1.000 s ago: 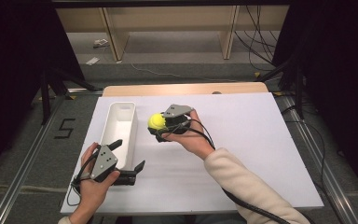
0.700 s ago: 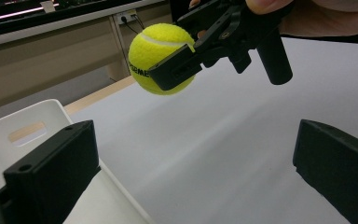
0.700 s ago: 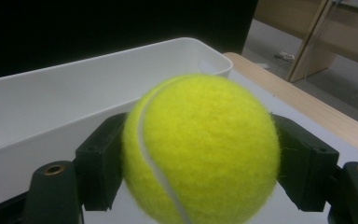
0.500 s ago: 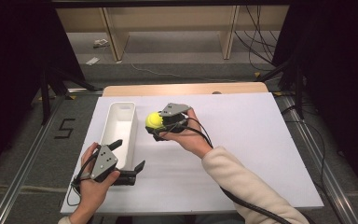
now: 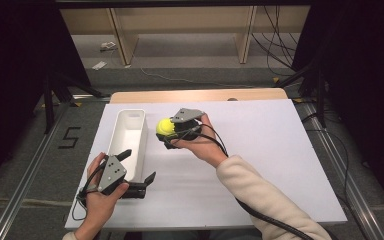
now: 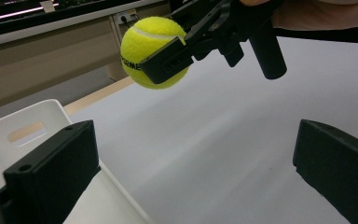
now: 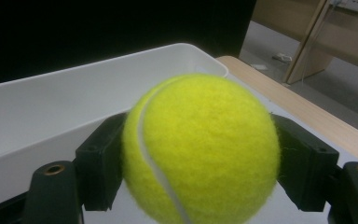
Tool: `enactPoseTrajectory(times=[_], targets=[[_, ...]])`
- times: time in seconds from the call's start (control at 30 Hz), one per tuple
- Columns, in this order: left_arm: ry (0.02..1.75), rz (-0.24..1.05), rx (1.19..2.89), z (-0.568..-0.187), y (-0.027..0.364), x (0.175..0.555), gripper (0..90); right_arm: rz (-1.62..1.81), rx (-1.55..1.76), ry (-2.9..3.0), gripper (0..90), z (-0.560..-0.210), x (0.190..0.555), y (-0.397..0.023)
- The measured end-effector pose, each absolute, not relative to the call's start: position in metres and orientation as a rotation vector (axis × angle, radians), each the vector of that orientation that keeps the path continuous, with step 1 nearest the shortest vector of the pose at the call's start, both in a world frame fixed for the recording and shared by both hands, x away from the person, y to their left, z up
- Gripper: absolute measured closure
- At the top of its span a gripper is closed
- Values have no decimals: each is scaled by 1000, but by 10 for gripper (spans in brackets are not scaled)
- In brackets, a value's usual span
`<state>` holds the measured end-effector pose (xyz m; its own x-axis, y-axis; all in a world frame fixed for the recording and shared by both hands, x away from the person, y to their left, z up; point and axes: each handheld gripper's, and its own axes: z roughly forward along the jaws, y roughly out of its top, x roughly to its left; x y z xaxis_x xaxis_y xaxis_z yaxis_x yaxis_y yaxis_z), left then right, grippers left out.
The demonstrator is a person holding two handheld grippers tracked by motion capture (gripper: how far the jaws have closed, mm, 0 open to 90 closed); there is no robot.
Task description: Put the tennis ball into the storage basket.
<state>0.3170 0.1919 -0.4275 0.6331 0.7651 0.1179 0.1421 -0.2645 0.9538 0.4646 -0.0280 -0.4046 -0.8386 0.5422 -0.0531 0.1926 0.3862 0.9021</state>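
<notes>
while the right gripper [image 5: 169,131] is clamping the tennis ball [image 5: 165,126] just beside the white bin [image 5: 128,131], release only over its cavity; the left gripper [image 5: 136,170] is idling open beside the bin.

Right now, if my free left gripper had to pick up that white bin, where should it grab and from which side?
Probably the white bin near-end wall, gripped from above: it is a long open box with thin upright walls, and that end lies right by the open left gripper. One jaw would go inside, one outside. The right gripper holds the tennis ball just beside the bin's right wall, so that side is crowded.
</notes>
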Motion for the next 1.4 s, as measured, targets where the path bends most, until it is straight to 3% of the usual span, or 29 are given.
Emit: enactPoseTrajectory(times=[1.4], targets=[[734, 716, 1761, -427, 193, 317, 0, 1448, 603, 2329, 267, -397, 469, -1]])
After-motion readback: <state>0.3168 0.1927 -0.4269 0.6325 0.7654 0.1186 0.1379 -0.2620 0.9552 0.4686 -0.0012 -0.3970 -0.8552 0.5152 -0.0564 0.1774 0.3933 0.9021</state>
